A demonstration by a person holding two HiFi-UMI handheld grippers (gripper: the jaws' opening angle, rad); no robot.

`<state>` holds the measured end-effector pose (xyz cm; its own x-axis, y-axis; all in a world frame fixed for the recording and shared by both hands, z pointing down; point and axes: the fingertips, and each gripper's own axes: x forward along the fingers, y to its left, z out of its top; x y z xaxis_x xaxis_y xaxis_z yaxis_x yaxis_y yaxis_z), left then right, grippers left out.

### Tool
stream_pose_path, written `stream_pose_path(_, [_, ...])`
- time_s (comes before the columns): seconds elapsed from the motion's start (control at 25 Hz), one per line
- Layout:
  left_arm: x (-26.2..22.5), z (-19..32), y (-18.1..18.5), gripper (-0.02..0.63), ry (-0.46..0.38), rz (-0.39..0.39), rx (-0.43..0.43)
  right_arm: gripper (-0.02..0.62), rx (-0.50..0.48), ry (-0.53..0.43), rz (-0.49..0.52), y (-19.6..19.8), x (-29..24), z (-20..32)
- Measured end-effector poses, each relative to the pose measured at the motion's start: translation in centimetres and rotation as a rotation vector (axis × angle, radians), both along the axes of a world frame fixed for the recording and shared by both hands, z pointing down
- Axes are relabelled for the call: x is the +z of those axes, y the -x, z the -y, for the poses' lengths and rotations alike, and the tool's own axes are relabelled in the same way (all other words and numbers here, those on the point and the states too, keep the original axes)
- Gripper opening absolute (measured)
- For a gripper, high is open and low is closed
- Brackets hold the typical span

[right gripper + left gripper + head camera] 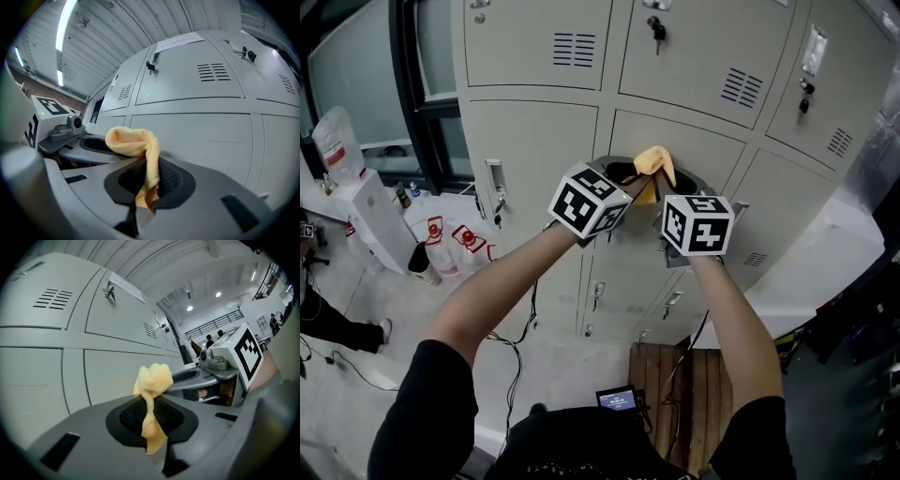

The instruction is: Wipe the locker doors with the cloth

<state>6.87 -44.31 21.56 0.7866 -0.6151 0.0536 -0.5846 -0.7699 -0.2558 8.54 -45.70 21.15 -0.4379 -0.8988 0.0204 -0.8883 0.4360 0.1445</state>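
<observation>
Head view: grey locker doors [534, 141] fill the background. Close in front of them, the left gripper [151, 423] and the right gripper [149, 183] each pinch the yellow cloth [654, 161], which is bunched between them.

You have two grippers, the left gripper [151, 414] and the right gripper [146, 180], one cloth [654, 161], three vented locker doors [534, 42] [698, 61] [834, 89] above the cloth, and one water dispenser [373, 214] left of the cloth.

readable text: none | label [180, 42] on locker door [178, 86]: print too small to make out
</observation>
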Motion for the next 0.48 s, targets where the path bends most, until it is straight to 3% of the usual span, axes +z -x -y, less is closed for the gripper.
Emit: stream_pose_path(0.48, [1.9,1.2,5.7,0.054,0.018,0.012,-0.049,0.061,-0.039,0.018,0.005,5.7,1.9,1.2])
